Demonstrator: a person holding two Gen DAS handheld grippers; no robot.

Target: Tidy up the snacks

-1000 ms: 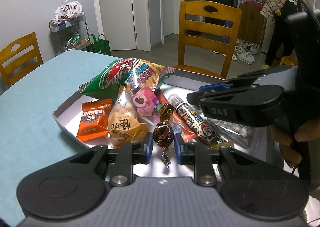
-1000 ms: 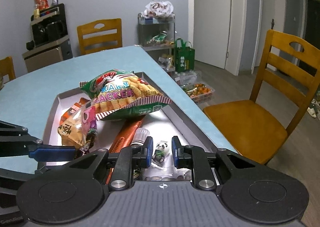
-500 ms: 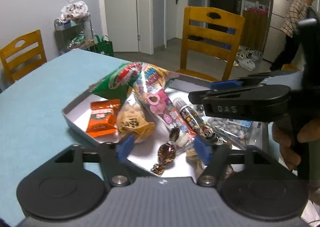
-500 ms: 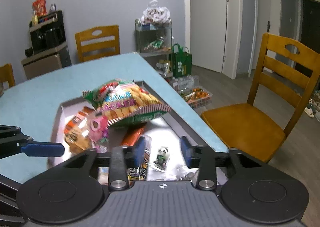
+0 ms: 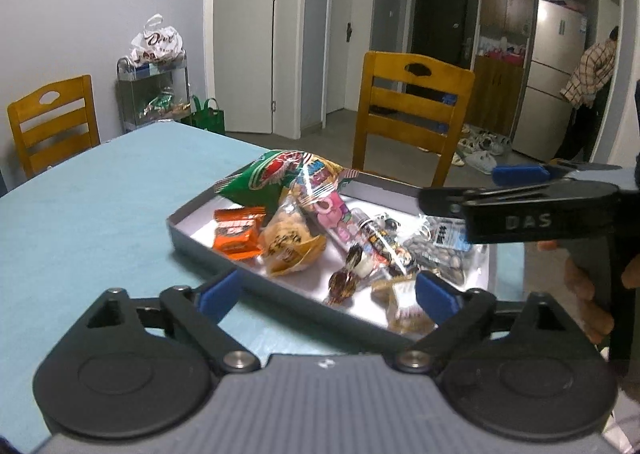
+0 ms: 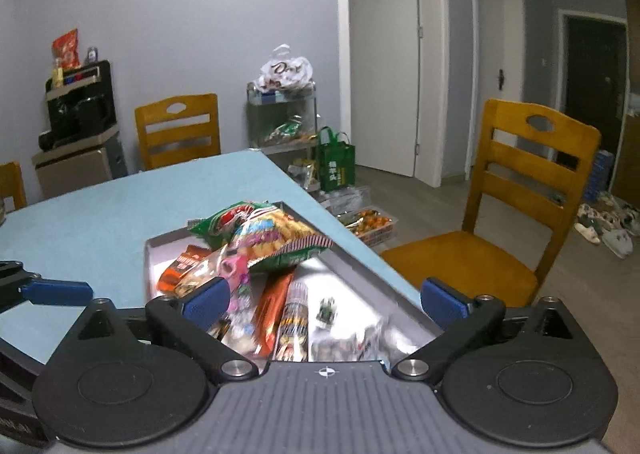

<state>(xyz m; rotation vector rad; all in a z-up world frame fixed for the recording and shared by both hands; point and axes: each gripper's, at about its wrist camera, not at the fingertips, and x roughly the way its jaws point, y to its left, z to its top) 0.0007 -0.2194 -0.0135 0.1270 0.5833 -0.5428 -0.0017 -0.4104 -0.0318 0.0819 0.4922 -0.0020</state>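
L gripper hangs wide open w/ nothing in it, just short of the tray's near wall; the foil candy lies inside the tray straight ahead between the tips, long axis running away from the cam, so L is nearer it. R gripper also spread wide & empty over the tray's R end. Vs 1 s ago: L was clamped on that candy, R nearly closed; both have since opened & pulled back.

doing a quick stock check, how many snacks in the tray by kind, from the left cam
bags: 4, green cracker bag, yellow bag, pink bag, nut bag
orange packet: 1
candy tube: 1
wrapped candy: 1
biscuit pack: 1
total: 8 that I can tell apart in the tray
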